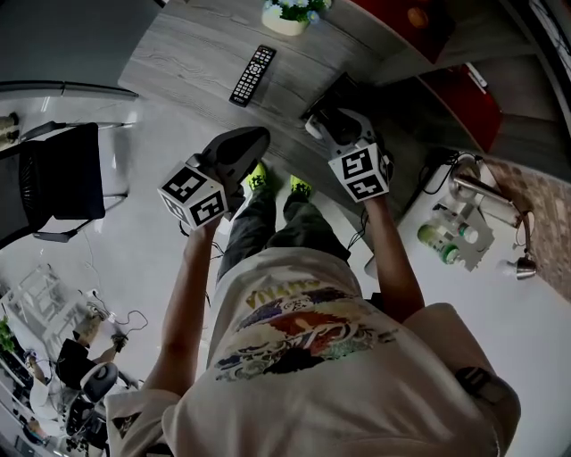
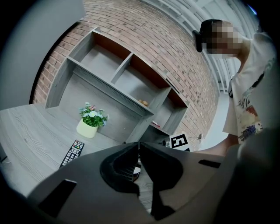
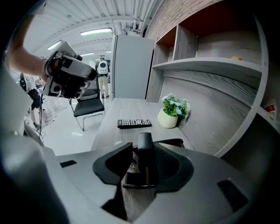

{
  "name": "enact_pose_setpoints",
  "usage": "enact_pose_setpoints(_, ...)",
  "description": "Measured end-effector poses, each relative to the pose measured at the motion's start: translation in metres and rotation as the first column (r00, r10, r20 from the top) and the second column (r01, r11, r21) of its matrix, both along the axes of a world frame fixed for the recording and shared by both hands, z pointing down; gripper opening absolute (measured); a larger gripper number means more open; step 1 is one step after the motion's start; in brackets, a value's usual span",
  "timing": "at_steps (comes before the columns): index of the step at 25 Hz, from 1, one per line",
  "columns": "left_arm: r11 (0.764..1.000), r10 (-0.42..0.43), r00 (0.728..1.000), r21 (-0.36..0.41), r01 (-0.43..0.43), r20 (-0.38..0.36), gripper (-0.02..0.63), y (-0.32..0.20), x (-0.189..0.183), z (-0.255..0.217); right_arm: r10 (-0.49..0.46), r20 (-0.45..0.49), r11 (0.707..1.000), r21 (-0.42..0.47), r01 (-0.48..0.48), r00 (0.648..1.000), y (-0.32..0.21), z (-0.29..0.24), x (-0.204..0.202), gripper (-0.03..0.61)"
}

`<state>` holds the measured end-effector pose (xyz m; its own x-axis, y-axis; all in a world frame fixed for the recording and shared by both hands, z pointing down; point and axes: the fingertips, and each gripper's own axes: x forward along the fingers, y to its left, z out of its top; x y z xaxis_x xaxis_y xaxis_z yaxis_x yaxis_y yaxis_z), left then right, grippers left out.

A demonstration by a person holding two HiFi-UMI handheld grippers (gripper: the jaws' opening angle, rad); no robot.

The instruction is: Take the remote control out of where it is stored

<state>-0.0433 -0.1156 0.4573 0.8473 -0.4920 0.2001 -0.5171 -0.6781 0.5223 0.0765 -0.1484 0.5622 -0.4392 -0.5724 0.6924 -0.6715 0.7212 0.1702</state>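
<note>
- Spotted the remote control [image 1: 253,75] lying flat, buttons up, out in the open on the grey desk [image 1: 187,54], near a pale flower pot [image 1: 285,18] but not touching it.
- Couldn't read any of the button print, way too small.
- Found the left gripper [image 2: 139,146] with its jaw tips pressed together, nothing in them, near the desk's front edge.
- Saw the right gripper [image 3: 146,148] spread over the desk, a dark slab [image 3: 145,142] standing between the jaws with a sliver of gap on one side; couldn't tell what that slab was.
- Noticed black-and-white square markers on both cubes, just patterns.
- Made out yellowish lettering on the person's shirt [image 1: 294,335], too blurred to read.
</note>
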Motion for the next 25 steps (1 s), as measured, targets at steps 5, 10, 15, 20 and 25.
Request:
enact_pose_setpoints(5,1.000,-0.019,1.000,-0.014,0.019,0.000,0.006,-0.001,-0.002,0.006,-0.005,0.000,1.000,-0.014,0.005,1.000,-0.007,0.014,0.001,0.135)
enact_pose_setpoints(10,0.999,-0.042,0.999,-0.022,0.042,0.000,0.006,-0.002,-0.006,0.009,-0.017,0.004,1.000,-0.023,0.017,1.000,-0.014,0.022,-0.001,0.133)
enact_pose_setpoints(15,0.999,-0.045,0.999,-0.031,0.045,0.003,0.006,-0.003,-0.006,0.012,-0.025,-0.003,1.000,-0.010,0.025,1.000,-0.021,0.024,-0.002,0.132)
enact_pose_setpoints(20,0.999,-0.044,0.999,-0.028,0.043,0.000,0.006,-0.006,-0.001,0.009,-0.054,-0.047,0.998,0.023,0.055,0.997,-0.022,0.024,0.000,0.107)
enact_pose_setpoints(25,0.999,-0.038,0.999,-0.019,0.038,0.000,0.006,-0.008,0.002,0.004,-0.049,-0.061,0.998,0.033,0.051,0.997,-0.022,0.020,0.002,0.098)
